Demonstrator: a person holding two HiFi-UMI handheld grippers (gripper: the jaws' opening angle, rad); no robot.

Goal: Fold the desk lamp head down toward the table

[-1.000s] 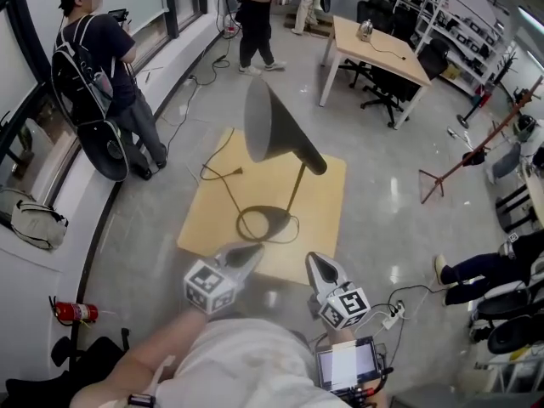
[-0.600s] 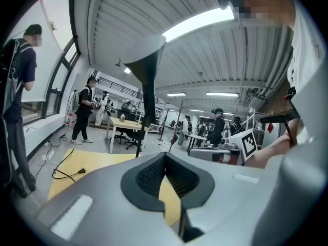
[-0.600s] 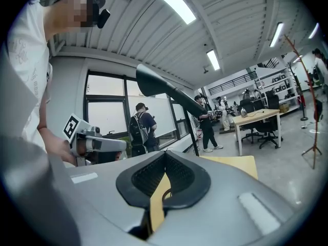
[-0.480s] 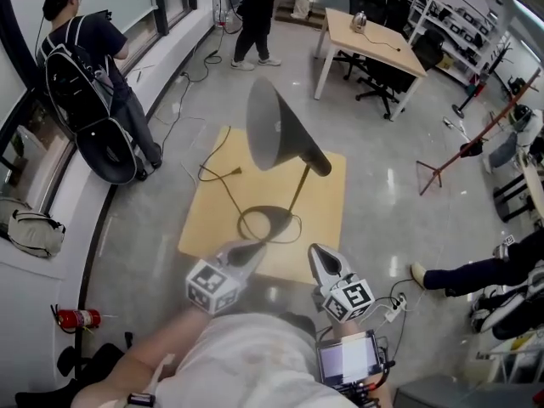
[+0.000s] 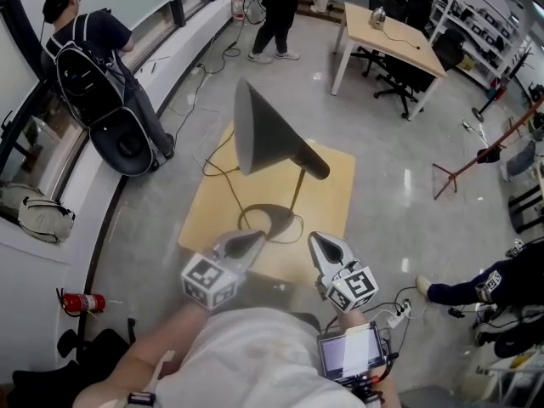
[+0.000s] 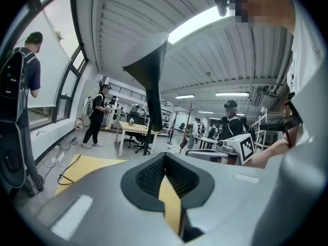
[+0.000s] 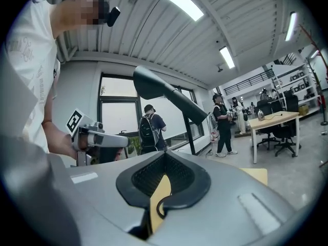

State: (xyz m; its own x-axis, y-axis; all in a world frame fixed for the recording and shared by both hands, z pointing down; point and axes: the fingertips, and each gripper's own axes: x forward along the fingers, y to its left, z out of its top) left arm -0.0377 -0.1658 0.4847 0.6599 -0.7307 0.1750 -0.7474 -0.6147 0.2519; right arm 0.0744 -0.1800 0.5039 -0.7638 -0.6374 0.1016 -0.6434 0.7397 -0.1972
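— Status of the left hand-held gripper (image 5: 247,243)?

— Jaws pressed together, nothing clamped between them. The left gripper view confirms it: the pads meet, with only a sliver of yellow surface showing past them. It is held over the near edge of the counter (image 5: 208,215) and touches nothing.

— And the right hand-held gripper (image 5: 324,246)?

— Same finding. Jaws together, empty. It is beside the left one, also at the near edge, in contact with nothing.

— Location of the desk lamp (image 5: 285,164)?

— It stands on the yellow counter, beyond both gripper tips and apart from them. The round black base (image 5: 269,220) sits flat toward the near side of the top. The thin stem (image 5: 297,190) rises from it at a tilt. The head (image 5: 262,133), a black cone, is raised high above the counter, its wide mouth turned to the left in the head view. It is not folded down.

— Anything else on the counter?

— A black cord (image 5: 223,173) loops round the base and trails toward the far left edge.
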